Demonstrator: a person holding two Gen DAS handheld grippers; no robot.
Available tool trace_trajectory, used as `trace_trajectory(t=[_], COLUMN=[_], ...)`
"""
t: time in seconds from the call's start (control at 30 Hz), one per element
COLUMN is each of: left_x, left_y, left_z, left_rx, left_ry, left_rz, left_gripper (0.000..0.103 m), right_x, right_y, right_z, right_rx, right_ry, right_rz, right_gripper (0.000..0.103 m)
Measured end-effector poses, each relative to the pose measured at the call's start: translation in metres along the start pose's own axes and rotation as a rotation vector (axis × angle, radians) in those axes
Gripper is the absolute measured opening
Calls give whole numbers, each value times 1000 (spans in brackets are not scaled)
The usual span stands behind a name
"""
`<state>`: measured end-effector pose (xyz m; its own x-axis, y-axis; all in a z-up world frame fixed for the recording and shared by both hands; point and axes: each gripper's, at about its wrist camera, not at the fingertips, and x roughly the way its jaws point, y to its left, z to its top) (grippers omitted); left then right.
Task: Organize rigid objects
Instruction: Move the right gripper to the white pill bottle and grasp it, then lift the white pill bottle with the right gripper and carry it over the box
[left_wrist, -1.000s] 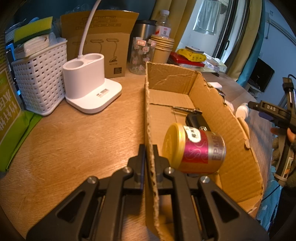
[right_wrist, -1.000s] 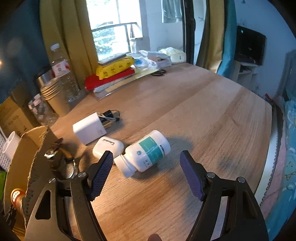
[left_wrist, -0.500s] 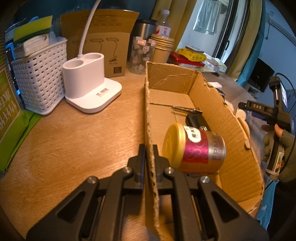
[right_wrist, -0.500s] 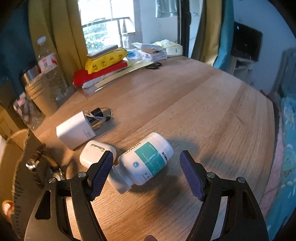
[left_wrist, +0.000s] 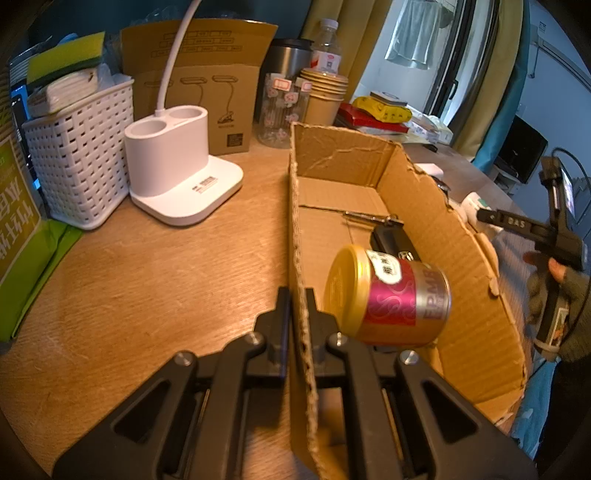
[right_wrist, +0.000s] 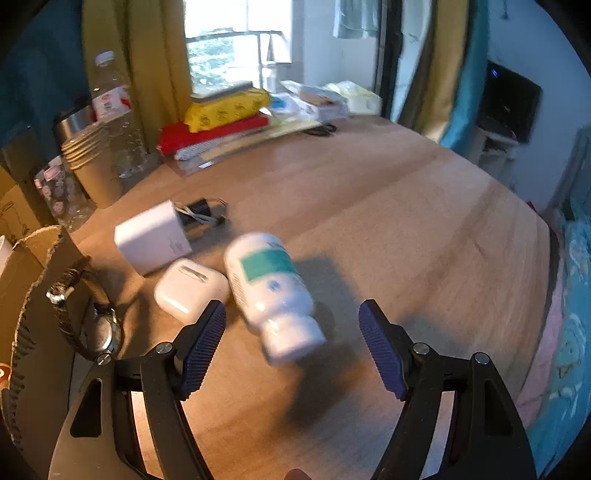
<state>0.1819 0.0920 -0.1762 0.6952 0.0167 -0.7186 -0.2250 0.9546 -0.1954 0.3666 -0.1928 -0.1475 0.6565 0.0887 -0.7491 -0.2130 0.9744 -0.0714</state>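
Bottle: the white pill bottle (right_wrist: 271, 291) with a teal label lies on its side on the counter (right_wrist: 406, 229), between the right gripper (right_wrist: 291, 347)'s blades, cap toward the camera.
Long axis: runs from about 11 o'clock down to 5 o'clock in the right wrist view, roughly along the gripper's reach, so the jaws would close across its width.
Right jaws: wide apart, holding nothing; neither pad touches the bottle.
Left jaws: the left gripper (left_wrist: 297, 314) is pinched shut on the near wall of the cardboard box (left_wrist: 461, 266).
Box contents: a gold-lidded can (left_wrist: 388, 295) on its side, a dark item behind it.
Neighbours: white earbud case (right_wrist: 190, 288) at the bottle's 9 o'clock, white charger (right_wrist: 151, 240) beyond.
Nearer hand: right, by my reading.
Room: wooden counter, window and curtains behind.
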Motion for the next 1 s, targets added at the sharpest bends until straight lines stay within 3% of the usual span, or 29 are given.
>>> trace_trajectory(t=[0.2,0.23,0.33,0.6,1.0], left_x=[0,0,0,0,0], left_y=[0,0,0,0,0], left_z=[0,0,0,0,0], left_rx=[0,0,0,0,1], left_ry=[0,0,0,0,-1], left_rz=[0,0,0,0,1], left_gripper=[6,6,6,6,6], right_x=[12,13,15,3,-57], right_y=[16,16,16,8,16], right_z=[8,8,7,2,4], right_rx=[-74,-74,-79,-39,-49], right_ry=[3,6,22,4,-78], right_rz=[-1,0,-6,19,86], right_gripper=[75,66,52,50,50])
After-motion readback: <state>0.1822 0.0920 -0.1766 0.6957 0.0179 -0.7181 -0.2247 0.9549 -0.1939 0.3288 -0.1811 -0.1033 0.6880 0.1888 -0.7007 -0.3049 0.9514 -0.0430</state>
